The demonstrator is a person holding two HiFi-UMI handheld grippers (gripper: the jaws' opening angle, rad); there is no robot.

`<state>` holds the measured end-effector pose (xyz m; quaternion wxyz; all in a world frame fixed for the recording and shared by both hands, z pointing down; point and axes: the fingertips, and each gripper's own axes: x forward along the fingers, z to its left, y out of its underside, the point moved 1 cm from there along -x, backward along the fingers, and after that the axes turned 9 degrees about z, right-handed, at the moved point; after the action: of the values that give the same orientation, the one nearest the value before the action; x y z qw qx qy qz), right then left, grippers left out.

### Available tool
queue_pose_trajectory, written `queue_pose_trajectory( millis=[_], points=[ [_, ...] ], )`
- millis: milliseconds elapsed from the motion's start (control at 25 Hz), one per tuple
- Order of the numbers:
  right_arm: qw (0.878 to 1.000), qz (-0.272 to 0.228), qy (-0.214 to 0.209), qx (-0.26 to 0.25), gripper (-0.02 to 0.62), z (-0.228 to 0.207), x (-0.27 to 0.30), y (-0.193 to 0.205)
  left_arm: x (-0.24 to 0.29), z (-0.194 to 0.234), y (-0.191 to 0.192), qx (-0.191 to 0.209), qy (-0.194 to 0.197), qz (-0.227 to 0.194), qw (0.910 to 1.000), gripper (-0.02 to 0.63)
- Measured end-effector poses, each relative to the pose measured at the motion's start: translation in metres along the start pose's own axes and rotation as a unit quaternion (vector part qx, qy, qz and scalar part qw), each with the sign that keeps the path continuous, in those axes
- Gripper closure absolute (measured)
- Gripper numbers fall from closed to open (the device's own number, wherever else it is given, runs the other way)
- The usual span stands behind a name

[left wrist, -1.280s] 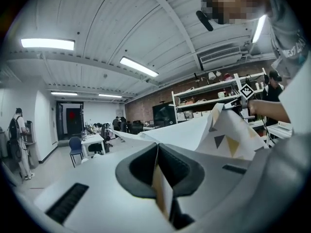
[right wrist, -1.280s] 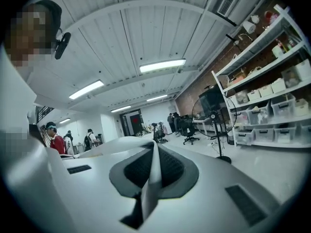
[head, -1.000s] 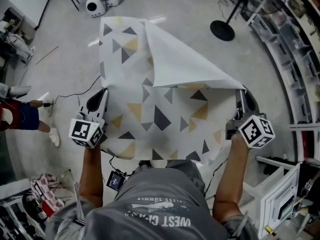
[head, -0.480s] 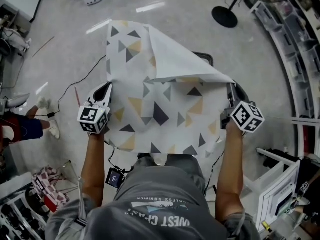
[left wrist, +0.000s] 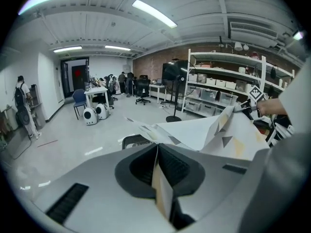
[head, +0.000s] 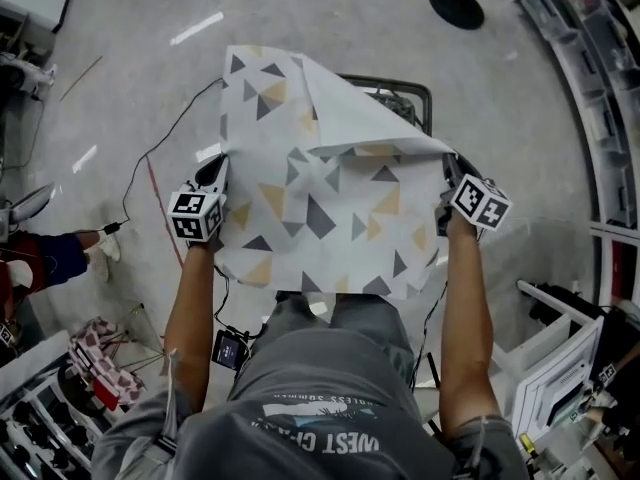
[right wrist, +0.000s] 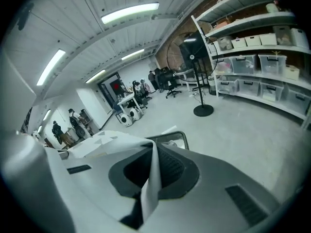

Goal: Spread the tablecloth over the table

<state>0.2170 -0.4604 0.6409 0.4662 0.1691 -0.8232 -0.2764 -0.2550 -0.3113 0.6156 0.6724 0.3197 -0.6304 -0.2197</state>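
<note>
Left gripper and right gripper each clenched on opposite edges of the white, grey-and-yellow-triangled tablecloth; the dark-framed table lies ahead, under its folded-back far corner.

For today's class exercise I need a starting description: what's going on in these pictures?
A person holds a patterned tablecloth by its side edges, the left gripper and right gripper each shut on the fabric. The cloth stretches between them over a dark-framed table, hiding most of it. Its far right corner is folded back, showing the white underside, so it isn't spread flat yet.
</note>
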Motion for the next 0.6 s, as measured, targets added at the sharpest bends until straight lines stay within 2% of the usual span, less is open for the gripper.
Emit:
queue_pose_trajectory(
  millis=[160,320,520,600],
  points=[
    [0.998,0.048,0.003,0.037,0.577,-0.036,0.047,0.033,0.034,0.012,0.037,-0.018,-0.009,0.037,0.9991,0.600],
    [0.992,0.085,0.012,0.090,0.575,-0.077,0.091,0.057,0.063,0.041,0.069,-0.067,-0.028,0.056,0.9958,0.595],
    [0.976,0.136,0.022,0.166,0.559,-0.123,0.117,0.088,0.072,0.065,0.109,-0.108,-0.048,0.094,0.9885,0.578],
    [0.970,0.161,0.037,0.180,0.523,-0.136,0.123,0.100,0.077,0.075,0.124,-0.124,-0.053,0.114,0.9843,0.570]
  ],
)
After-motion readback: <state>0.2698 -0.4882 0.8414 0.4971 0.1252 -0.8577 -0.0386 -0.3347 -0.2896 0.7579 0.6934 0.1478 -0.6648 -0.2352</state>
